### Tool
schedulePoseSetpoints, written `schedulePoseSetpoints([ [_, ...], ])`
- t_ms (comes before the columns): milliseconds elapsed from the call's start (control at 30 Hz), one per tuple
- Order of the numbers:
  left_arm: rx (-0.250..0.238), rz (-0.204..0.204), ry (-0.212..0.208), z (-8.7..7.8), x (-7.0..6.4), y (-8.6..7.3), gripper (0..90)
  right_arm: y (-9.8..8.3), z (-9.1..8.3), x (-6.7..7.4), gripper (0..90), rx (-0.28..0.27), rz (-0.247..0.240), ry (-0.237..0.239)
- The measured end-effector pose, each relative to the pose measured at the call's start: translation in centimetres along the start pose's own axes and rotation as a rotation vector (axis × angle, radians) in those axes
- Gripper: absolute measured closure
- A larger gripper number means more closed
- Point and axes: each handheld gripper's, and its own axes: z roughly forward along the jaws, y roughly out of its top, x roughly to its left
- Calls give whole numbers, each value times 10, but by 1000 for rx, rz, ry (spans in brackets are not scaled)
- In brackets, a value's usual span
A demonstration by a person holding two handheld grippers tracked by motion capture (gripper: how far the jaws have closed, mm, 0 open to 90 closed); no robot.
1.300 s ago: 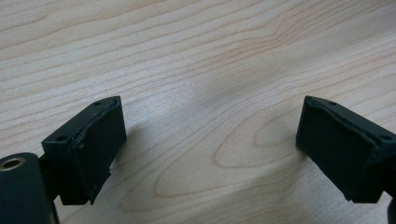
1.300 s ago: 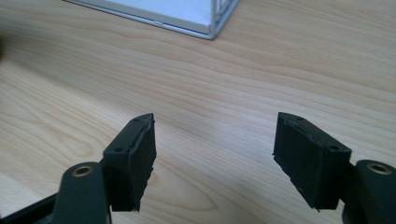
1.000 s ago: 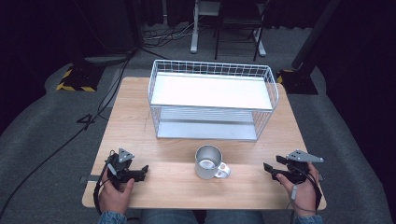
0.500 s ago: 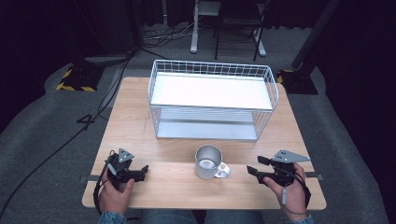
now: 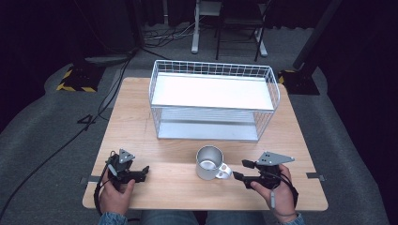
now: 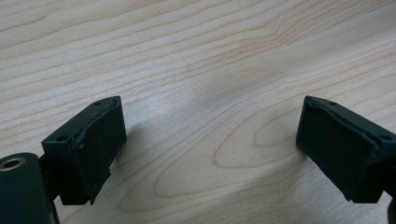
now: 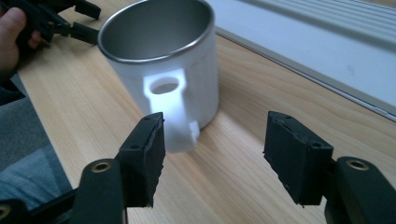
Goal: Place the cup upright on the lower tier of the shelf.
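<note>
While the left tongs (image 5: 144,171) rest spread on the desk (image 5: 178,187), the right tongs (image 5: 240,170), half-open and just narrowing, face the mug (image 5: 209,162) handle (image 7: 173,116) directly ahead, empty.

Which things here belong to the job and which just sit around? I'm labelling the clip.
In the job:
- metal mug, handle toward the right tongs
- right tongs, open, jaws just closing, nothing gripped

Lying about:
- white wire basket
- left tongs, open over bare table

Brushed, satiny metal mug (image 5: 209,161); pale, smooth wood-grain table (image 5: 136,122); white-coated wire basket (image 5: 213,70); matt black gripper pads (image 7: 144,154)
</note>
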Motion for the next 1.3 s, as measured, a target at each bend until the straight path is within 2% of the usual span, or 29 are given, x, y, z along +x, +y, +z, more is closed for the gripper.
schedulePoseSetpoints([
  [133, 0, 0, 0, 0, 0, 0, 88, 2, 8, 8, 409, 4, -21, 35],
  [200, -1, -2, 1, 0, 0, 0, 89, 3, 10, 9, 416, 7, -25, 38],
  [400, 0, 1, 0, 0, 0, 0, 88, 4, 20, 13, 510, 27, -53, 56],
  [467, 0, -1, 0, 0, 0, 0, 89, 5, 24, 15, 598, 33, -71, 63],
  [533, 0, -3, 1, 0, 0, 0, 88, 6, 26, 16, 637, 39, -88, 68],
  [667, 0, -3, 1, 0, 0, 0, 89, 9, 30, 18, 684, 53, -117, 50],
  [800, -1, -3, 1, 0, 0, 0, 88, 10, 31, 16, 694, 61, -118, 58],
  [1000, 0, 0, 0, 0, 0, 0, 88, 11, 33, 20, 716, 64, -145, 52],
  [1300, 0, -3, 1, 0, 0, 0, 89, 13, 31, 25, 719, 11, -165, 25],
])
